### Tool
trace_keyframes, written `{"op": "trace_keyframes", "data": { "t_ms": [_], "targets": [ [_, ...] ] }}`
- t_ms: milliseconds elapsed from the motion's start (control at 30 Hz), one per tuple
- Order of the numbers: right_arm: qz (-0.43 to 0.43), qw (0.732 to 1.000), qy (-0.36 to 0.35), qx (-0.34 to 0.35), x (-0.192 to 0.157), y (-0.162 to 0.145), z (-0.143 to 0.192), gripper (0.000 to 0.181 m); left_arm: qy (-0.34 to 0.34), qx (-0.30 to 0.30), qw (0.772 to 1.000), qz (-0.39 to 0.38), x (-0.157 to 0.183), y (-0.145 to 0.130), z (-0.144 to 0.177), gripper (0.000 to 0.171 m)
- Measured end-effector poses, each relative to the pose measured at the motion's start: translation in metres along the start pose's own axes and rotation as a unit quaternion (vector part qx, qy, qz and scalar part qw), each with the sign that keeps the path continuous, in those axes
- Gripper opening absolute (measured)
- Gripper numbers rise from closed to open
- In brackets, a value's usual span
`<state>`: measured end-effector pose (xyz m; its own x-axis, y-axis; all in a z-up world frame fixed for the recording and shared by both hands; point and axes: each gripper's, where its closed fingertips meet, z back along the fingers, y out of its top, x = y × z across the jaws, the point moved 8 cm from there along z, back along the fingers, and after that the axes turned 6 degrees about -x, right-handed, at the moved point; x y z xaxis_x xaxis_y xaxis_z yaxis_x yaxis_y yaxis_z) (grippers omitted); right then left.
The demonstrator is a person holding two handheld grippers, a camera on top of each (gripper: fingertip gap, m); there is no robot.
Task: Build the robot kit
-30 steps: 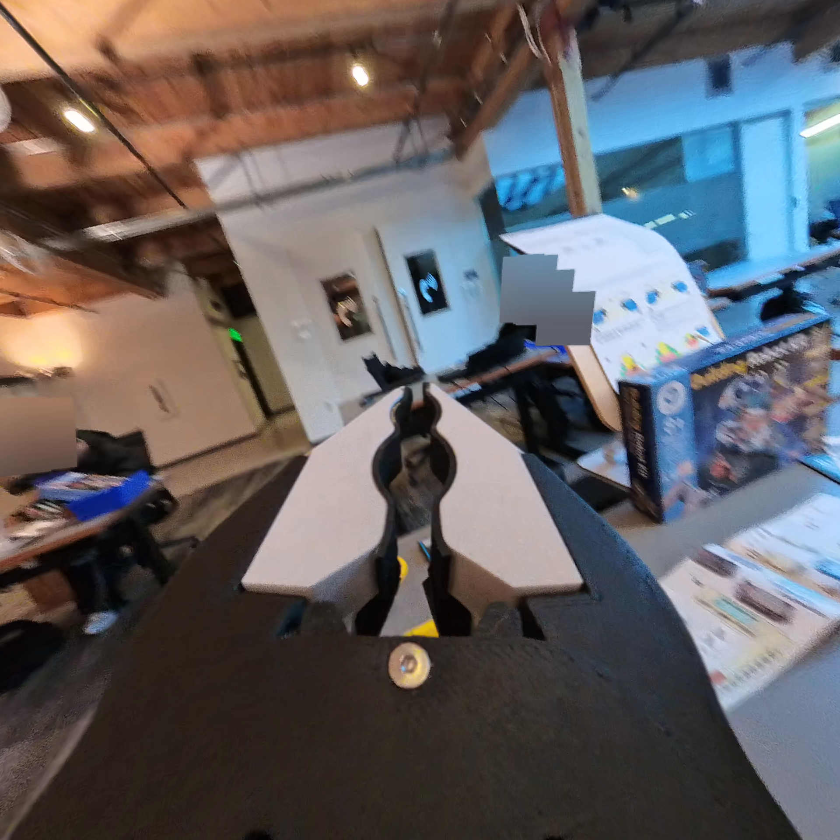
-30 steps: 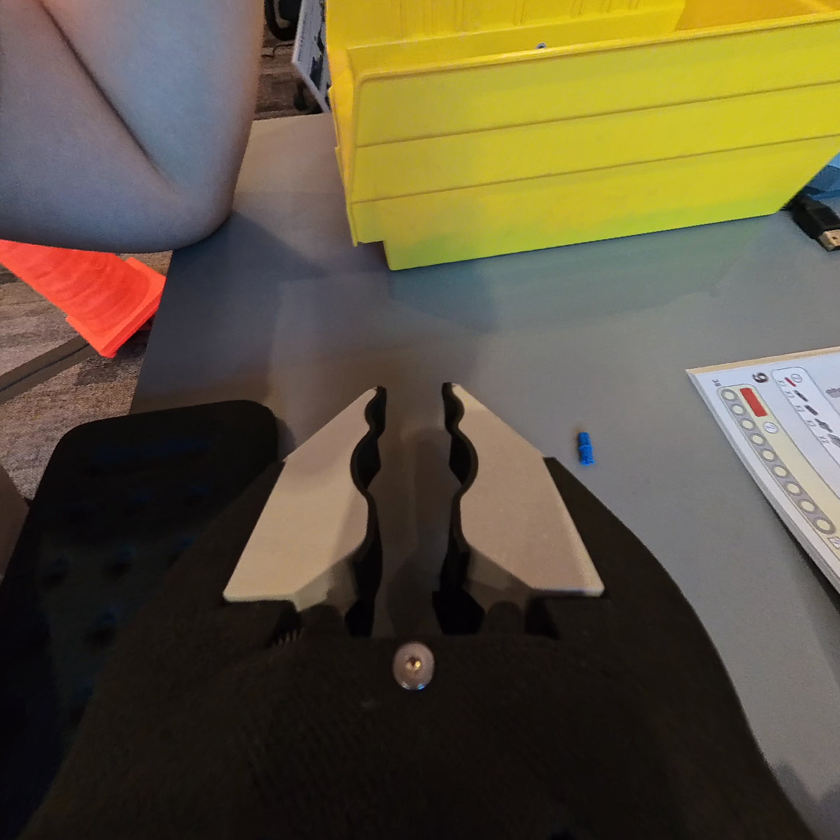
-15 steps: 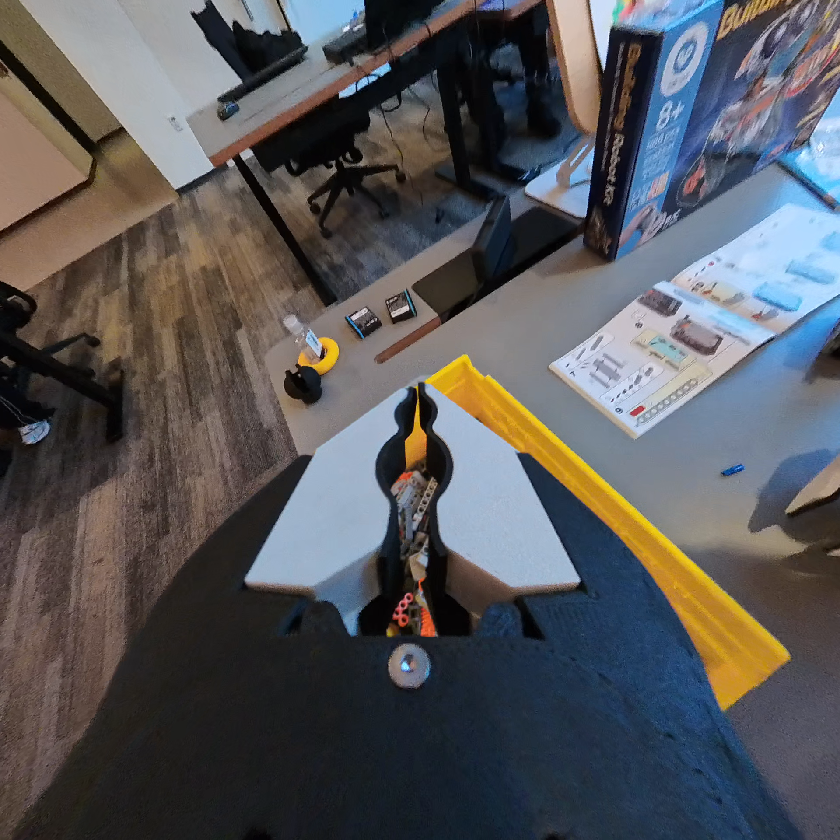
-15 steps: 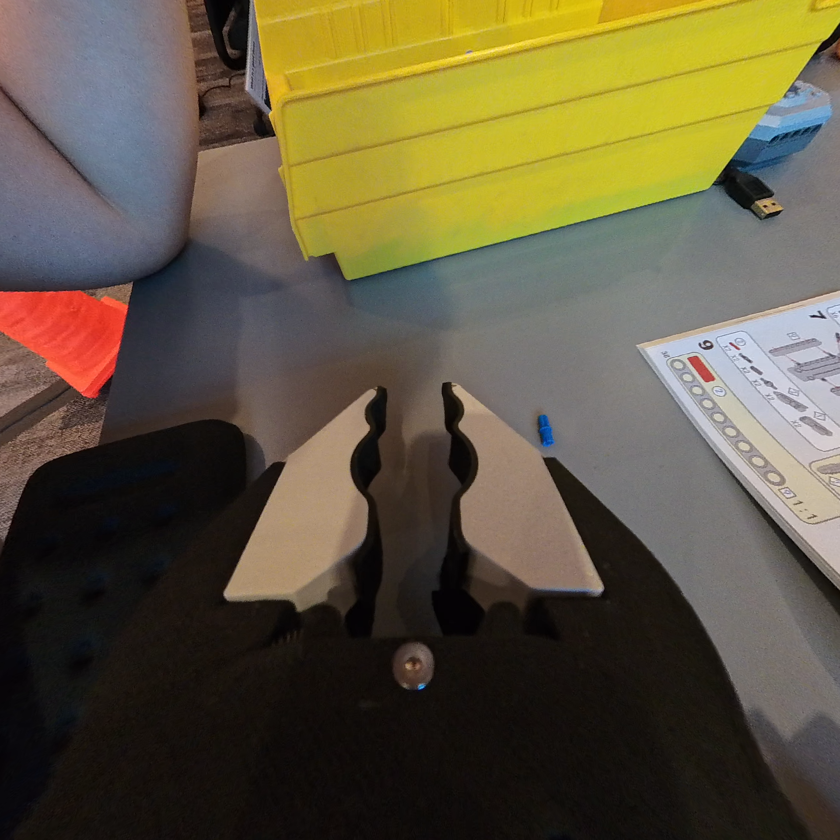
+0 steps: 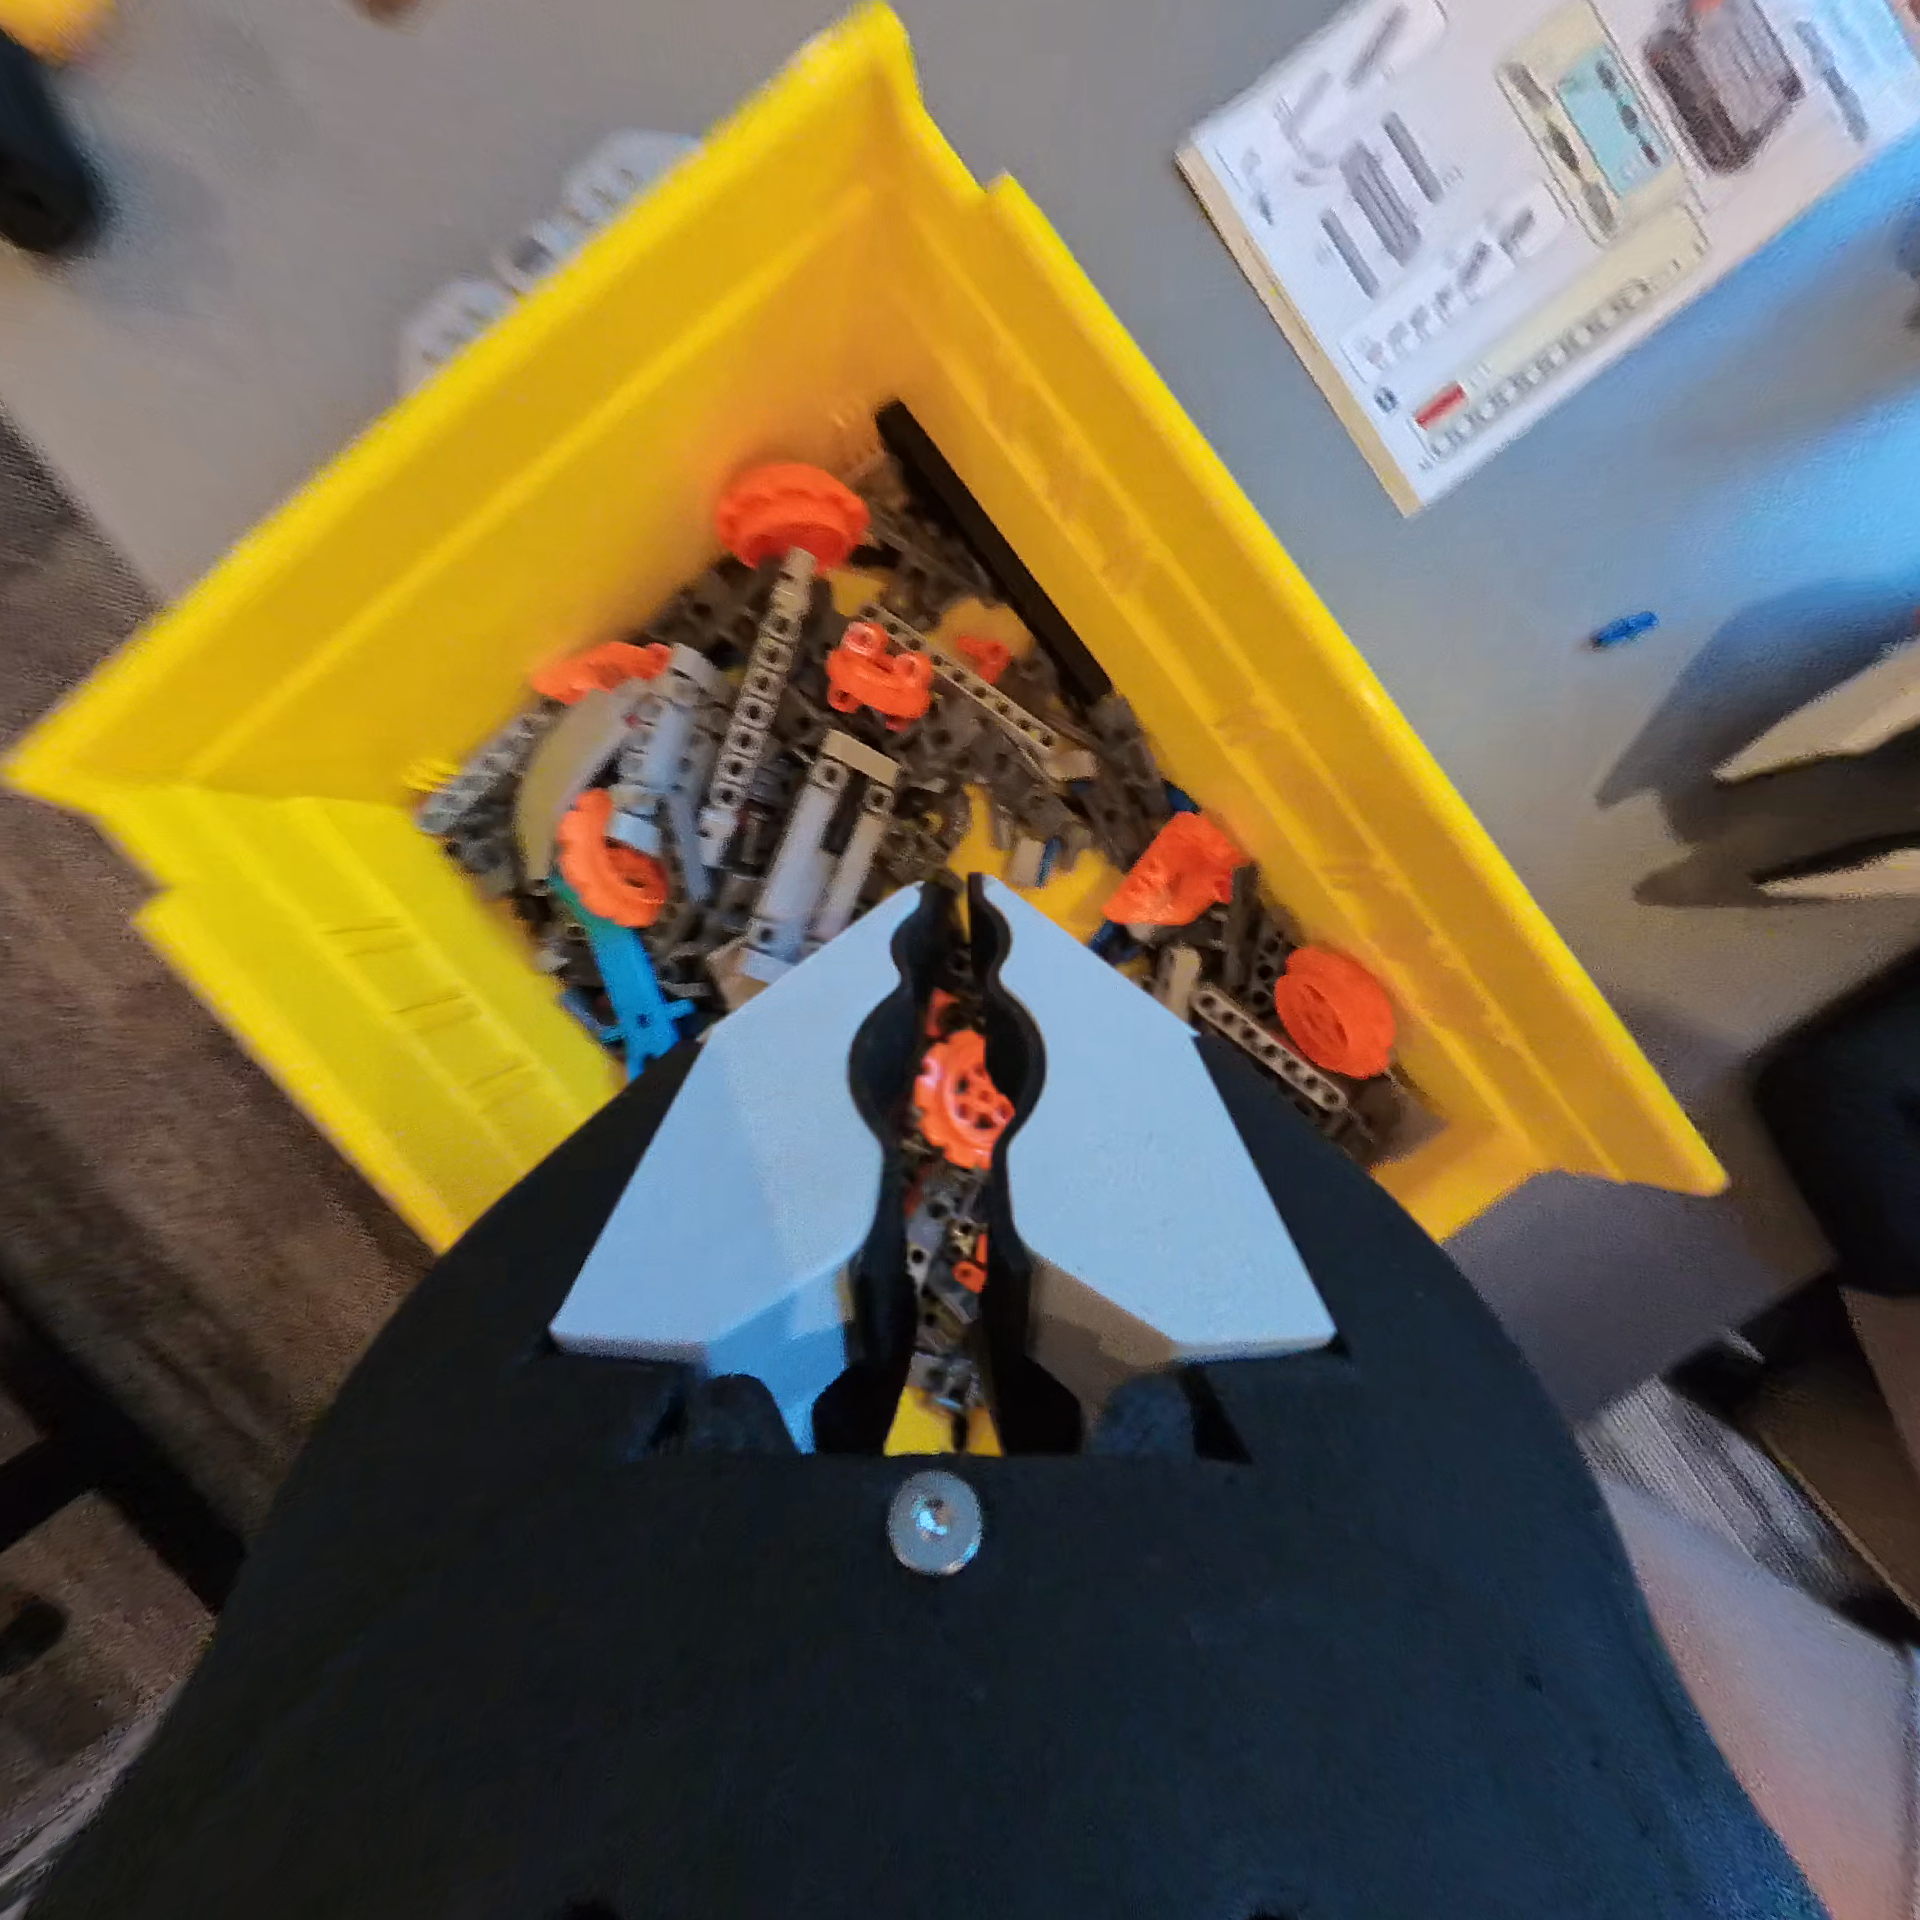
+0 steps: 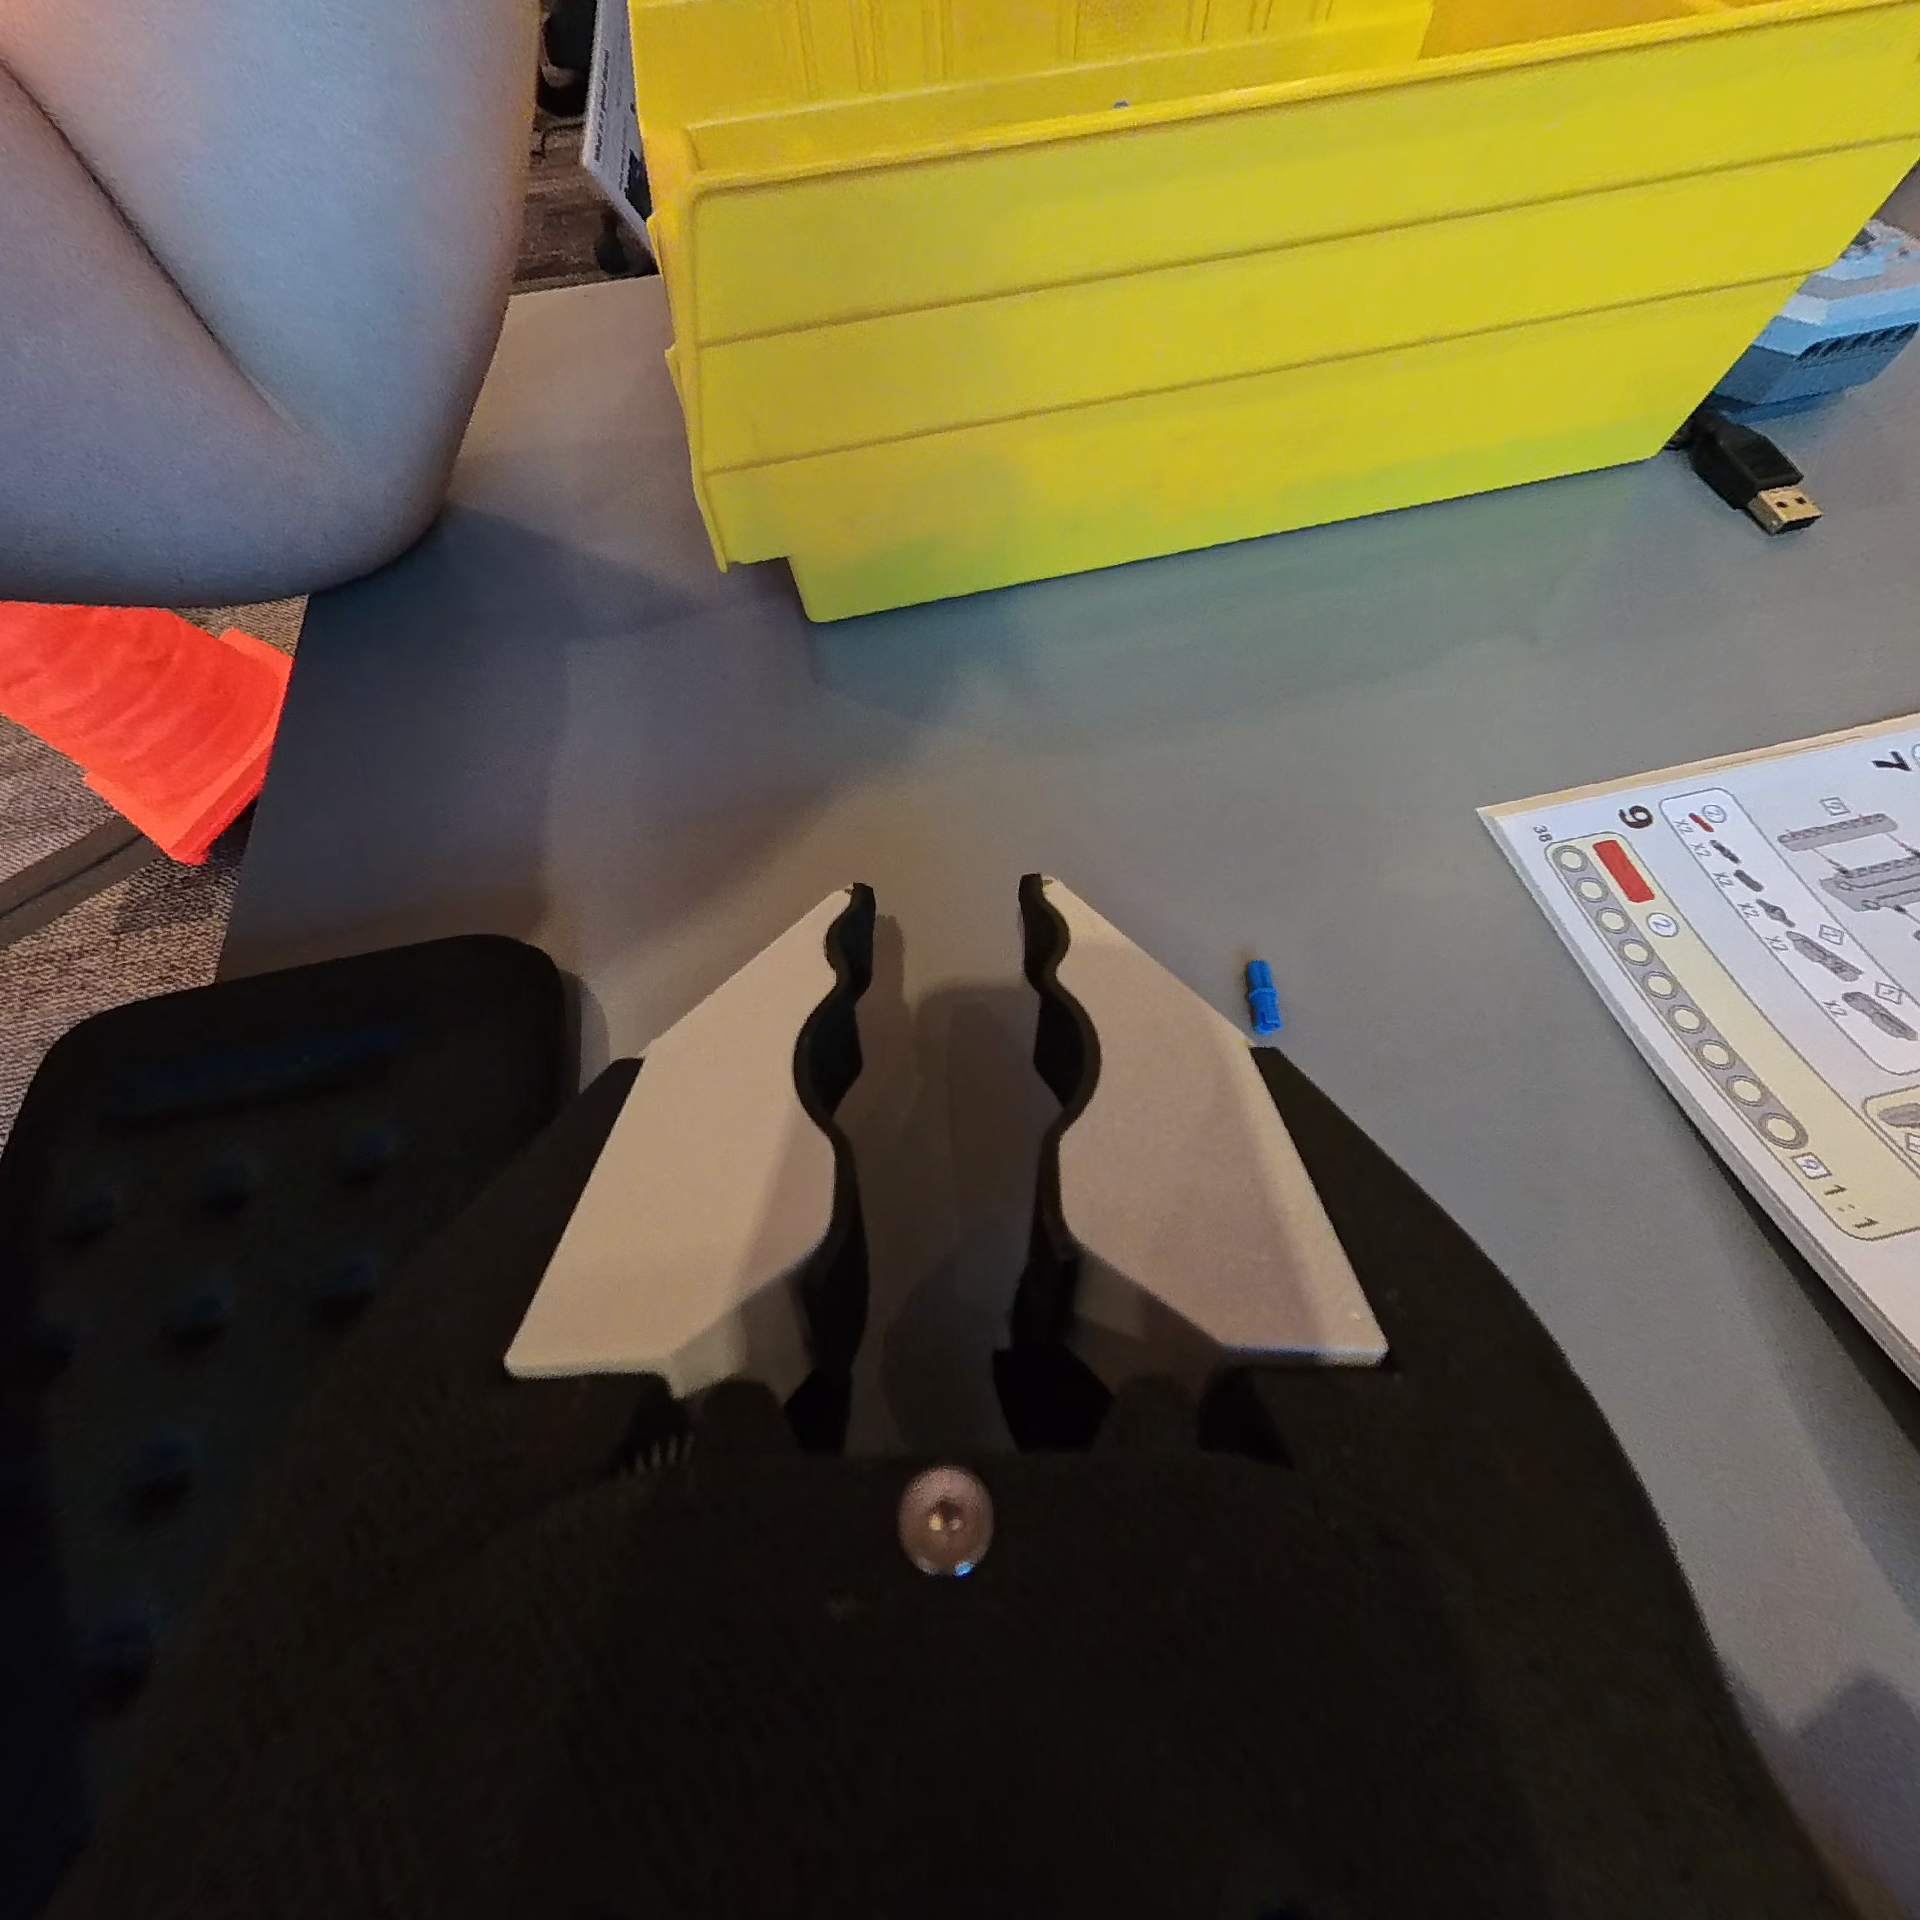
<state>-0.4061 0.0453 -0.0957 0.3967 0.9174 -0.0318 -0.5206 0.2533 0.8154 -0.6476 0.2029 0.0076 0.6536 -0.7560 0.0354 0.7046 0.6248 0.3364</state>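
Swung my left gripper (image 5: 954,881) way down since a second ago: it went from staring at the ceiling to hanging right over the yellow bin (image 5: 582,436), jaws pinched nearly together at the tips with nothing in them. My right gripper (image 6: 945,885) barely shifted, sitting low over the grey table (image 6: 1039,727), jaws spread apart and empty.

That bin fills the middle of the left wrist view and the top of the right one. Inside it is a messy heap of building parts: grey perforated beams (image 5: 764,665), a long black strip (image 5: 987,540) along the upper-right wall, orange wheels (image 5: 1335,1010) and gears (image 5: 961,1096), and a blue piece (image 5: 634,987) at lower left.

An open instruction booklet (image 6: 1745,966) lies at the right edge of the right view. A USB plug (image 6: 1756,480) sits at upper right beside the bin. Tiny blue pin (image 6: 1262,994) lies on the table just beside my right gripper's right finger.
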Motion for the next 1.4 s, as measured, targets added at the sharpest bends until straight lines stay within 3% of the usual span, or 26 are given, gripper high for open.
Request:
{"op": "trace_keyframes", "data": {
  "t_ms": [133,300,1400],
  "targets": [
    [-0.002,1.000,0.003,-0.002,0.000,0.000,0.000,0.029,-0.049,-0.081,0.995,-0.027,0.009,-0.007,-0.023,0.018],
    [-0.002,1.000,0.005,-0.004,0.000,0.000,-0.001,0.029,-0.072,-0.124,0.989,-0.033,0.012,0.000,-0.043,0.032],
    [0.010,1.000,0.013,-0.015,-0.003,-0.001,-0.002,0.028,-0.030,-0.263,0.960,-0.087,0.008,-0.005,-0.092,0.013]
  ]
}}
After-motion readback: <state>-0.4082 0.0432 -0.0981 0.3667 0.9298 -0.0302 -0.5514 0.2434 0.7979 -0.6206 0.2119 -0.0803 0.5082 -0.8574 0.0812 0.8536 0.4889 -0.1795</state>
